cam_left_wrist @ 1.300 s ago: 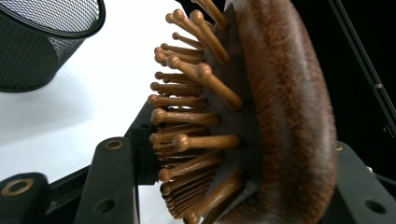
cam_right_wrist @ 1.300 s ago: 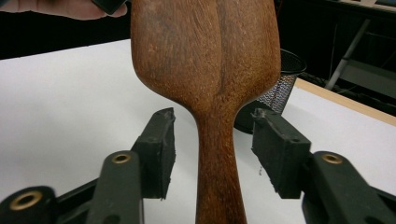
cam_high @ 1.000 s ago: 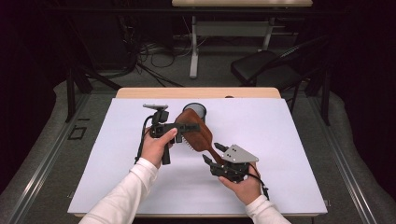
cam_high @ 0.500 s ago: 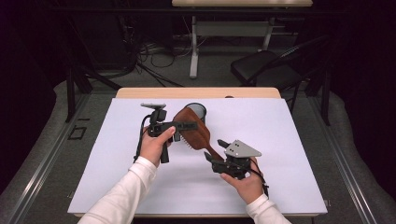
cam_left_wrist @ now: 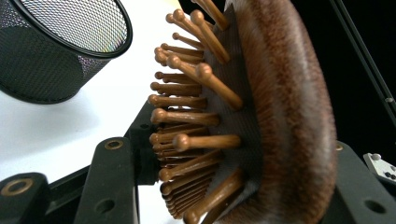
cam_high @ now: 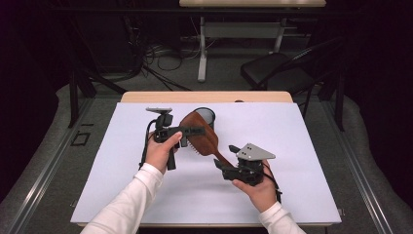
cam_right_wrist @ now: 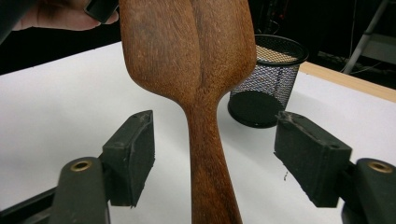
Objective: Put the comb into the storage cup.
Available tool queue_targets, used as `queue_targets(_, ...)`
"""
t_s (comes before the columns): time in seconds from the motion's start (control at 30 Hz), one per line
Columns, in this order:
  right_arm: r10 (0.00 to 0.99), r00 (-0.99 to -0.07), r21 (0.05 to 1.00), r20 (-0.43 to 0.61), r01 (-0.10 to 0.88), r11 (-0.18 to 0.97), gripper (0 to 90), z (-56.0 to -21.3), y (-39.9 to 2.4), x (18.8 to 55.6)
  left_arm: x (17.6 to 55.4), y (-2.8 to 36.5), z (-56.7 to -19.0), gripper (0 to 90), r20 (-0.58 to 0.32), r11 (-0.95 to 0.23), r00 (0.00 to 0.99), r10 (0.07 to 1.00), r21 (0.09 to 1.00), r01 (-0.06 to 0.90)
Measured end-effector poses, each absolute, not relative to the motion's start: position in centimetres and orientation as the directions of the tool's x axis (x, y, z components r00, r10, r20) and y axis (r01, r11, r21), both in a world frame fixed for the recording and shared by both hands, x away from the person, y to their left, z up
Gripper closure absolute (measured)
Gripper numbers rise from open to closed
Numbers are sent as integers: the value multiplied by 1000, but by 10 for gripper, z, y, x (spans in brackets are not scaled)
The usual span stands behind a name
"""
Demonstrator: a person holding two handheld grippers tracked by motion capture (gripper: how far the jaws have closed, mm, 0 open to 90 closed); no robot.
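Note:
A brown wooden hairbrush (cam_high: 203, 138) with wooden pins hangs tilted above the white table, its head up and to the left, its handle down and to the right. My left gripper (cam_high: 197, 130) is shut on the brush head (cam_left_wrist: 280, 116), one jaw on the pin side and one on the smooth back. My right gripper (cam_high: 227, 157) sits at the handle (cam_right_wrist: 208, 154). Its jaws have just been opening. The handle runs between the pads (cam_right_wrist: 135, 151) with a gap on both sides.
A black mesh cup (cam_high: 205, 116) stands upright on the white sheet (cam_high: 302, 146) just behind the brush head; it is also in the left gripper view (cam_left_wrist: 56, 46) and the right gripper view (cam_right_wrist: 268, 79). A chair and cables lie beyond the table.
The right gripper's jaws have spread apart and let go of the brush handle. The left gripper and the brush head have stayed where they were.

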State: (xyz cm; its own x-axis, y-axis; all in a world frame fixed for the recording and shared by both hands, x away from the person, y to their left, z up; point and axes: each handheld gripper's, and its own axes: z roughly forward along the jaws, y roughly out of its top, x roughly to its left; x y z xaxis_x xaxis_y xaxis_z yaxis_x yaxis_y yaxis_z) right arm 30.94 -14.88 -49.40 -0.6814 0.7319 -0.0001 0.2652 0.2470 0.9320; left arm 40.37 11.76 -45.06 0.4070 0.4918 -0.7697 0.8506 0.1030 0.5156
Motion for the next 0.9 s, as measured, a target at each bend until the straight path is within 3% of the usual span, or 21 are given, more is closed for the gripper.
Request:
queue_targets(0.43,751,-660,928,-31,260,266,133,-491,-148,309,404,119,-449,477,-772,114,401,492,514,850)
queue_targets(0.7,740,-673,924,-21,270,271,0,-490,-147,308,405,120,-448,477,-770,116,406,491,520,846)
queue_targets(0.9,758,-653,928,-5,280,247,0,-487,-148,308,407,121,-447,478,-773,117,406,489,519,847)
